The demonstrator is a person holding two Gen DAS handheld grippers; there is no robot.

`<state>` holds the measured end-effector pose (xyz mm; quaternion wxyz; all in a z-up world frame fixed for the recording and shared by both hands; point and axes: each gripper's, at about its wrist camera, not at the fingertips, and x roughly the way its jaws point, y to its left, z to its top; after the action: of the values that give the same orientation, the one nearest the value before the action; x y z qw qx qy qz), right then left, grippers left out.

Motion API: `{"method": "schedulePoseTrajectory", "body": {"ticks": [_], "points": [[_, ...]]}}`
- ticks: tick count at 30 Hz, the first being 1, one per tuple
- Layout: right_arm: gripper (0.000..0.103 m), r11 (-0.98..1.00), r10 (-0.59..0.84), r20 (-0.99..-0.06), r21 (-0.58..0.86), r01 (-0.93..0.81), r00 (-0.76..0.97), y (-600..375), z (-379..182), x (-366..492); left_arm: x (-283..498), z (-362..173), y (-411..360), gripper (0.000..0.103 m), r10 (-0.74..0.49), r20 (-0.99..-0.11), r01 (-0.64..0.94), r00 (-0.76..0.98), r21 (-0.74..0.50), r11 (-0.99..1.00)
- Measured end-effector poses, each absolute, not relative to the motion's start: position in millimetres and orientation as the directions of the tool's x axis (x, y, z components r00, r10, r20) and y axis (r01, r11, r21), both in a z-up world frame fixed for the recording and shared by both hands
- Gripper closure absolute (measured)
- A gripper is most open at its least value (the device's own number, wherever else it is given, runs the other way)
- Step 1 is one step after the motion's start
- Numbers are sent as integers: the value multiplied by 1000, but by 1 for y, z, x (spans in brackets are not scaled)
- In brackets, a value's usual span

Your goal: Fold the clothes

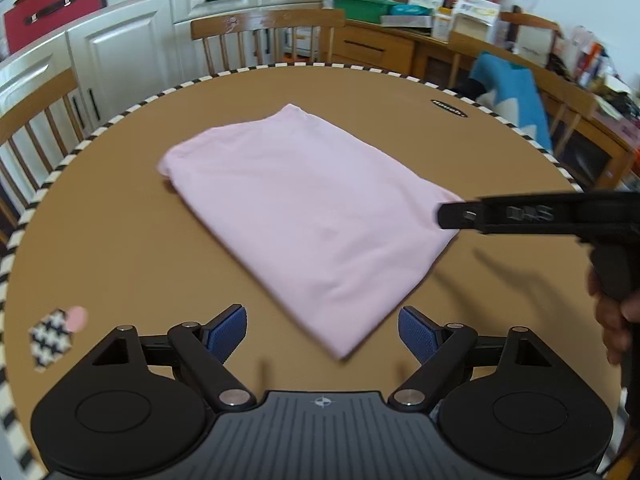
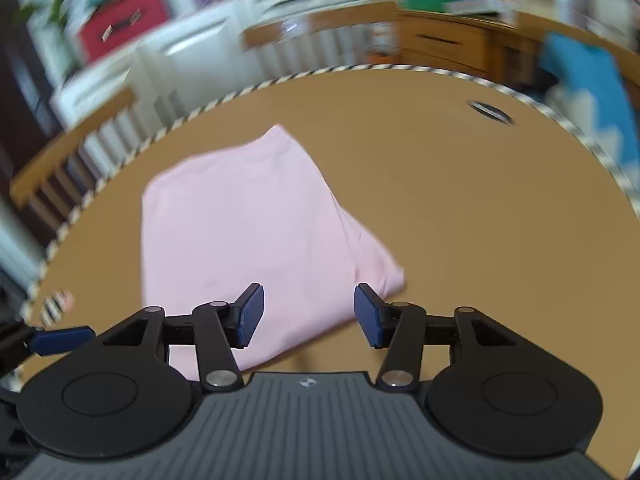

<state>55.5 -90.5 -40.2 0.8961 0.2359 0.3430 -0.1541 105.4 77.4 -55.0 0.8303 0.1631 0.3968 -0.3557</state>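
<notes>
A pink garment (image 1: 296,204) lies folded into a flat rectangle on the round brown table (image 1: 120,220). My left gripper (image 1: 322,330) is open just short of the garment's near corner, and its blue pads touch nothing. My right gripper (image 1: 448,216) reaches in from the right, with its tip at the garment's right corner. In the right wrist view the right gripper (image 2: 309,314) is open over the near edge of the garment (image 2: 240,232), not pressing it. One blue finger (image 2: 60,340) of the left gripper shows at the lower left.
The table has a black-and-white striped rim (image 1: 132,106). On its top are a checked hexagon patch (image 1: 52,338) and a black oval label (image 1: 449,109). Wooden chairs (image 1: 268,28) ring it, one holding a blue cloth (image 1: 516,92). A hand (image 1: 616,320) holds the right gripper's handle.
</notes>
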Motion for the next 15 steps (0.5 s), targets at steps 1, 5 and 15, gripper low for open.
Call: {"method": "schedulePoseTrajectory", "body": {"ticks": [1, 5, 15], "points": [[51, 817, -121, -683, 344, 463, 721, -81, -41, 48, 110, -55, 83, 18, -462, -780, 731, 423, -8, 682], [51, 740, -126, -689, 414, 530, 714, -65, -54, 36, 130, -61, 88, 18, -464, -793, 762, 395, 0, 648], [50, 421, -116, -645, 657, 625, 756, -98, -90, 47, 188, -60, 75, 18, -504, -797, 850, 333, 22, 526]]}}
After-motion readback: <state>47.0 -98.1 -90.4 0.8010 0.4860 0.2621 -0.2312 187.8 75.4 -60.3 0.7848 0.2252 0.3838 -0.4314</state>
